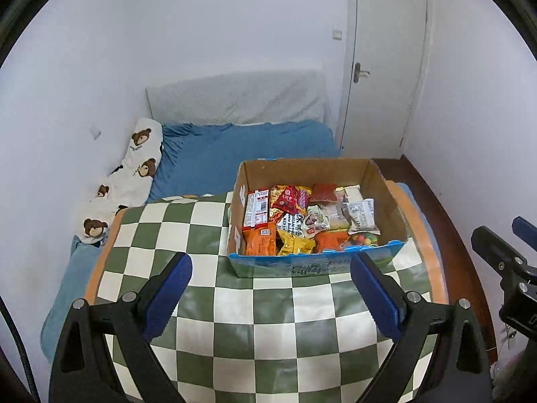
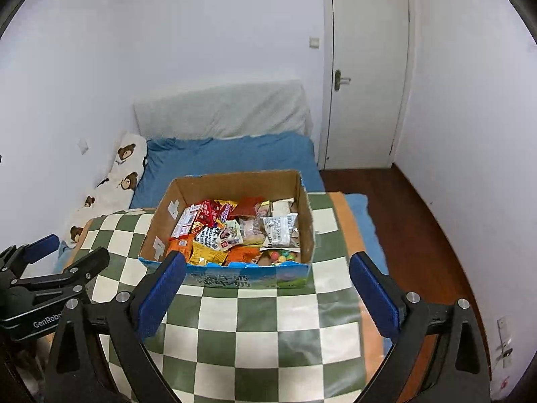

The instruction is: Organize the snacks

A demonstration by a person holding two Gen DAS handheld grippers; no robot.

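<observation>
Along the left wall lies a white pillow (image 1: pixel 134 168) printed with brown bears, on a bed with a blue sheet (image 1: pixel 241 154). Nearer, a green-and-white checked cloth (image 1: pixel 268 319) covers the surface.

The left gripper (image 1: pixel 272 285) hangs over this cloth with its blue pads spread wide and nothing between them. In the right wrist view its black body shows the letters "GenRobo", cut off at the edge.

The cardboard box (image 2: pixel 235 184) stands on the far part of the cloth, open at the top, its long axis running across from left to right. Its blue front wall carries large Chinese characters that I cannot make out. The snacks (image 2: pixel 235 231) fill it in a loose heap: red, orange and yellow packets on the left, white wrappers with small black print on the right, round coloured candies (image 2: pixel 280 256) in the near right corner. One packet reads partly "BEAN".

The right gripper (image 2: pixel 268 285) hovers just before the box, jaws opening wide and empty. A white door (image 2: pixel 365 74) stands shut at far right.
</observation>
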